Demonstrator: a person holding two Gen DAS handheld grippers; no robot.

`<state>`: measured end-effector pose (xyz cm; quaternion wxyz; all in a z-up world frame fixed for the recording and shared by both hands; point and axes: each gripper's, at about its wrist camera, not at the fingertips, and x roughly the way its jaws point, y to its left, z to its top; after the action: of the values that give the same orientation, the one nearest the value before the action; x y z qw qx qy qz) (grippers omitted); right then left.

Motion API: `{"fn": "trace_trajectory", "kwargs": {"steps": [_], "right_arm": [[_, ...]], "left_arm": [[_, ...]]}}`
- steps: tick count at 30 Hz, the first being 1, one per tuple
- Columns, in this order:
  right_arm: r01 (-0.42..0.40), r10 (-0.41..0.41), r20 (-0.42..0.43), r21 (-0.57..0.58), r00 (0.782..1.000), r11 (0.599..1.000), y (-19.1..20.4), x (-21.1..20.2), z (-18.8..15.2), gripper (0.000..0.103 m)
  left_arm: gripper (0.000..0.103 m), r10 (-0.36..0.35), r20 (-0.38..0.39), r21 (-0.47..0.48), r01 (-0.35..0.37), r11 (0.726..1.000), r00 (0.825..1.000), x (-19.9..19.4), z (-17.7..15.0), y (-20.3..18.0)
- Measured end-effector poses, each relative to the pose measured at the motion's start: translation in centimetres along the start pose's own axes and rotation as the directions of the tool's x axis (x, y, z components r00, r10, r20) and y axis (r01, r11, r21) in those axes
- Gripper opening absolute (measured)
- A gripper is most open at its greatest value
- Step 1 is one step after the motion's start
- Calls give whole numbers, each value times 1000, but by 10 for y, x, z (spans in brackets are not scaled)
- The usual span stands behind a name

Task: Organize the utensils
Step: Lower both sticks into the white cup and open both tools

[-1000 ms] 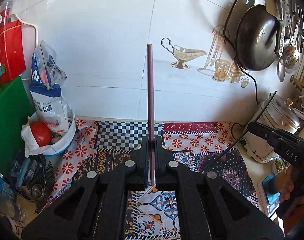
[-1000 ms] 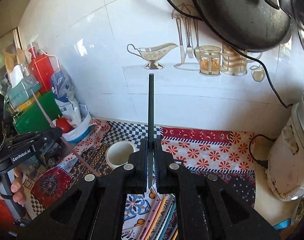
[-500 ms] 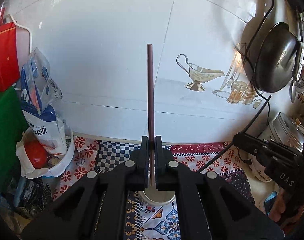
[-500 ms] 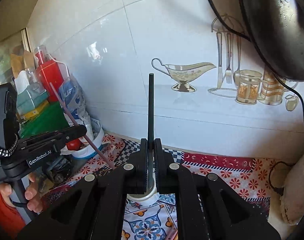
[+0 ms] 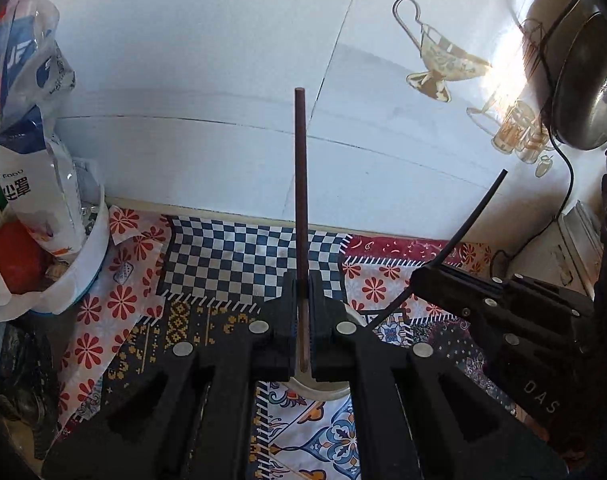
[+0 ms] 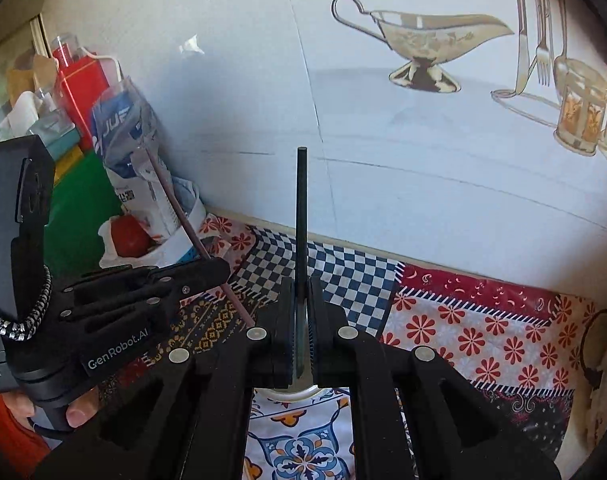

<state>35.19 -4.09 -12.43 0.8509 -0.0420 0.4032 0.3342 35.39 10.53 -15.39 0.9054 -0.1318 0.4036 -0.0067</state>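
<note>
Both claws are pinched tight, each on a thin round chopstick. The left claw (image 5: 302,320) grips a matte brown chopstick (image 5: 300,184) that sticks straight up out of it; the right claw (image 6: 301,320) grips a dark green chopstick (image 6: 301,208) the same way. Both hang over a round white cup (image 5: 323,388) on the desk's patchwork cloth (image 5: 231,256) by the glossy tiled wall (image 5: 207,60).

A blue-and-white plastic bag (image 5: 31,152) stands in a white bowl (image 5: 91,256) beside a red tomato (image 5: 15,260) on the patterned patchwork cloth (image 5: 231,256).
</note>
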Motion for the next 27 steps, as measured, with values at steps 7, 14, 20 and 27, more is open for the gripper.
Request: {"fn": "trace_trajectory", "kwargs": {"steps": [7,14,20,27], "right_arm": [[1,-2,-54,-8,999,1000,-1,15,-5,5],[6,-7,-82,-15,997,1000,-3,21,-8,5],[17,-19,-92,-24,996,1000,-3,18,-10,6],[30,-31,-71,-25,997,999,0,-1,-13,18]], "left_arm": [[3,6,-38,9,-6,1000,999,9,0,6],[3,32,-56,16,-31,999,998,15,-3,8],[5,58,-38,38,-57,998,998,3,-4,1],[11,80,-6,57,-80,995,997,-19,-8,-6]]}}
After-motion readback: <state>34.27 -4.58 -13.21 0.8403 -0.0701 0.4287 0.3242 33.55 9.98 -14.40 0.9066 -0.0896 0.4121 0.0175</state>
